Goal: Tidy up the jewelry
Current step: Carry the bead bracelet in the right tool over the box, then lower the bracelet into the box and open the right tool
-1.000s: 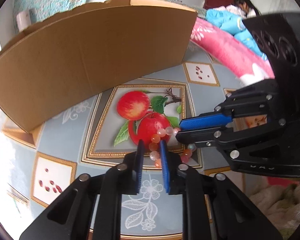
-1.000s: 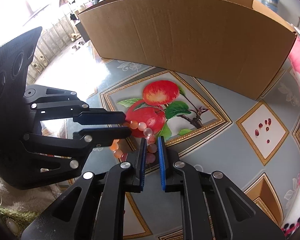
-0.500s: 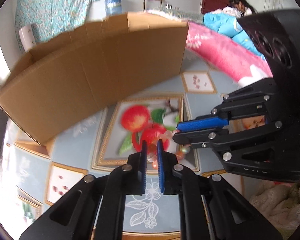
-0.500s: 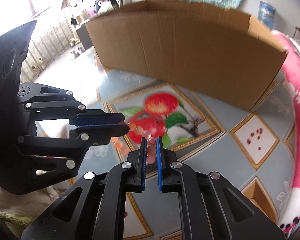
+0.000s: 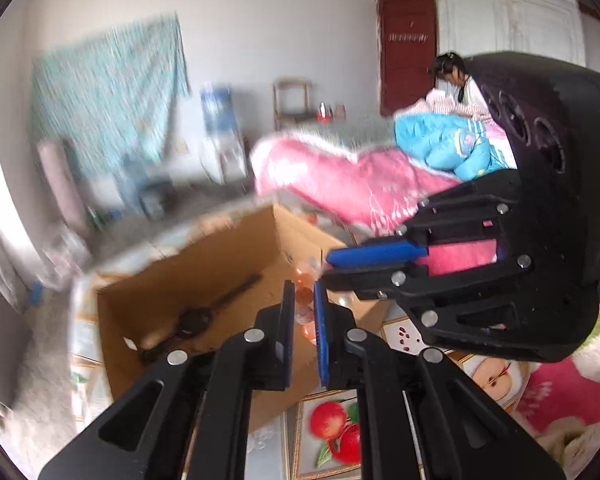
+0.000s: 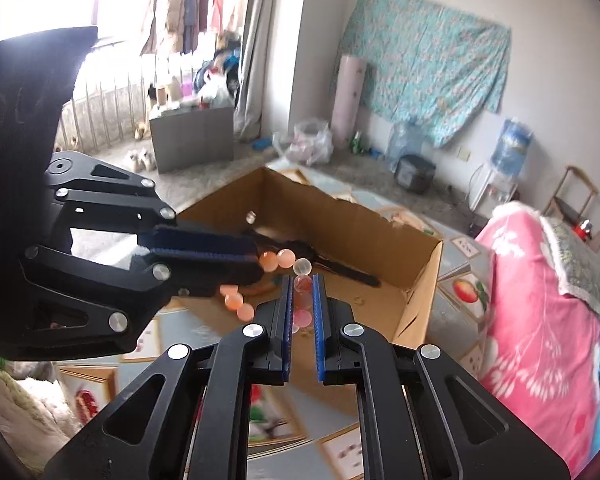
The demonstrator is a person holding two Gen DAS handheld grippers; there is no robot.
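A bracelet of orange, pink and clear beads [image 6: 286,258] hangs in the air, held from two sides. My right gripper [image 6: 302,282] is shut on one part of the strand. My left gripper [image 6: 260,262] comes in from the left and is shut on another part. In the left wrist view the beads [image 5: 305,315] sit between the left gripper's [image 5: 302,285] blue pads, with the right gripper [image 5: 325,268] close on the right. Just beyond and below stands an open cardboard box [image 6: 340,216] with a dark wristwatch [image 6: 340,270] on its bottom, the same watch [image 5: 196,318] lying in that box [image 5: 172,280].
The box stands on a floor mat printed with apples [image 5: 332,428]. A bed with a pink blanket [image 6: 540,300] runs along the right. A person [image 5: 456,80] sits at its far end. A rice cooker [image 6: 414,172] and water dispenser [image 6: 508,148] stand by the back wall.
Both grippers closed on the bracelet and lifted it off the mat. The views rose from facing the box's outer wall to looking over its rim at the watch inside.
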